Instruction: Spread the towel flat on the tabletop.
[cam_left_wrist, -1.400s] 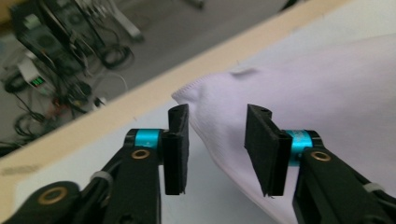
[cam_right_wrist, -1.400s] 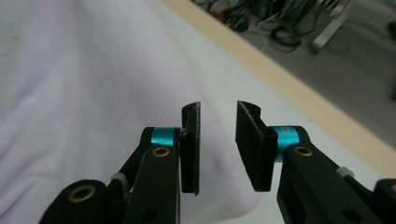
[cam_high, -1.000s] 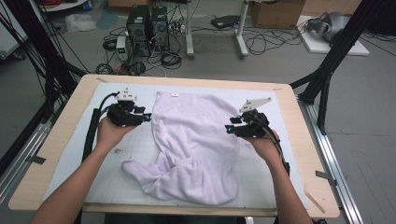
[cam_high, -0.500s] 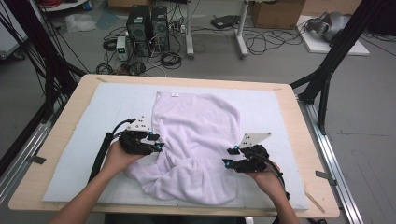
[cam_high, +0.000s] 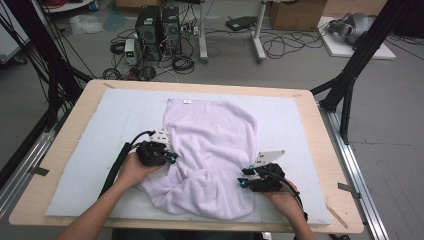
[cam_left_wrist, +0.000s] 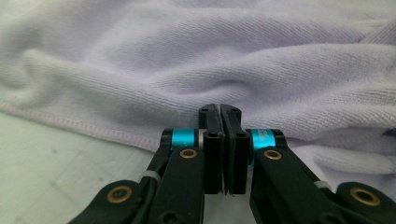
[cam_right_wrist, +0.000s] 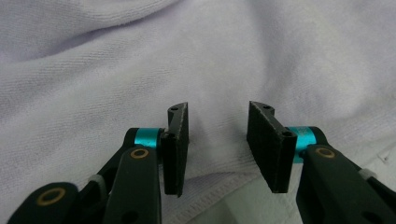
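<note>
1. A pale lilac towel (cam_high: 210, 150) lies rumpled on a light grey mat (cam_high: 100, 130) that covers the wooden desk (cam_high: 65, 200). Its far part is flat and reaches close to the far edge of the mat. Its near part is bunched in folds and comes close to the near edge of the desk, about in the middle between the left and the right edge.
2. The left gripper (cam_high: 170, 159) is at the left border of the towel, nearer to the near edge of the desk than to the far one. The left hand (cam_high: 131, 170) holds it from behind.
3. In the left gripper view the jaws have just been closing and now stand pressed together. Their tips touch a fold of the towel just behind its stitched hem (cam_left_wrist: 84, 127). I cannot tell if any cloth is caught between them.
4. The right gripper (cam_high: 242, 178) is at the right border of the bunched near part, toward the near right corner of the mat, with a grey plate (cam_high: 267, 157) on top.
5. In the right gripper view (cam_right_wrist: 217, 140) the jaws stand apart, having just been closing a little. The hem of the towel lies in the gap, and the pads do not press on it.
</note>
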